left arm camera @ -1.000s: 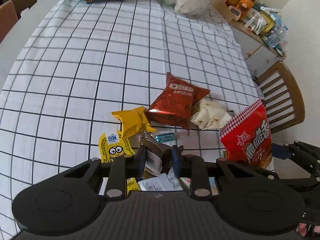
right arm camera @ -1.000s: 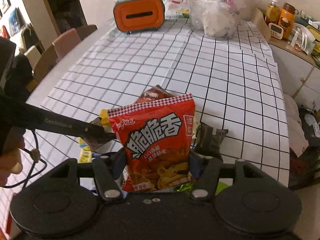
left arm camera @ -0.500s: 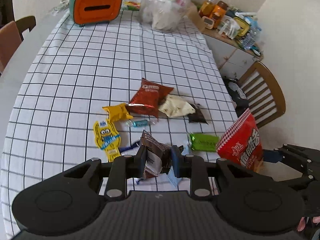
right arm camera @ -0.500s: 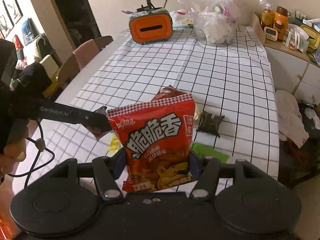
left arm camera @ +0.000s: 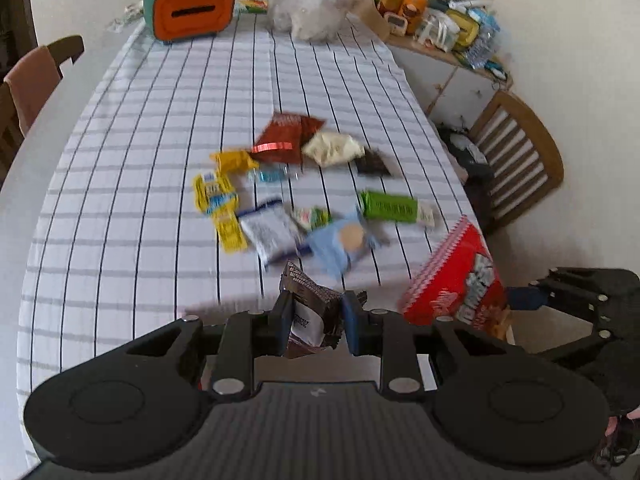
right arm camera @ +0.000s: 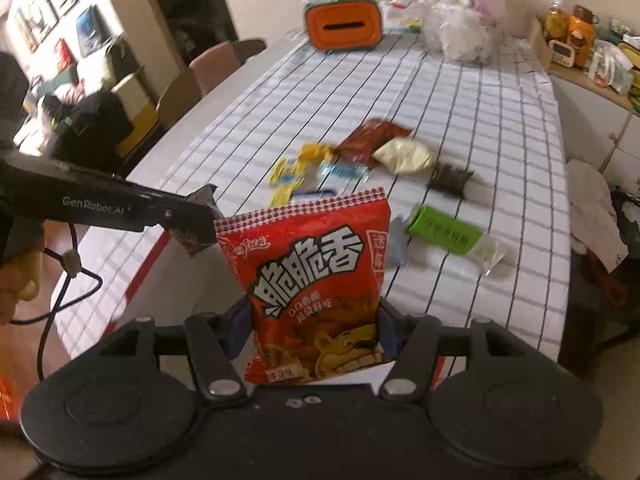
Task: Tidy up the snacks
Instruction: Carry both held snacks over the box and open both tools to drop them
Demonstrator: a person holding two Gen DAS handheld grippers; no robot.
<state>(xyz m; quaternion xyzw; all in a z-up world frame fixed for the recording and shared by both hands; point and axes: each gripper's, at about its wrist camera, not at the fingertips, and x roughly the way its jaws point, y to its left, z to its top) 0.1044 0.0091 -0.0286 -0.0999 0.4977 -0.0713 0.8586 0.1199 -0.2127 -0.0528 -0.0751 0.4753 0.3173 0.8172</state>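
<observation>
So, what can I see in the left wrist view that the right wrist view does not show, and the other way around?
Only the left wrist view shows the wooden chair beside the table and the light blue packet. Only the right wrist view shows the printed front of the red snack bag, the framed pictures and the person's hand. Both share the orange box, the green packet and the brown packet in the left gripper.
</observation>
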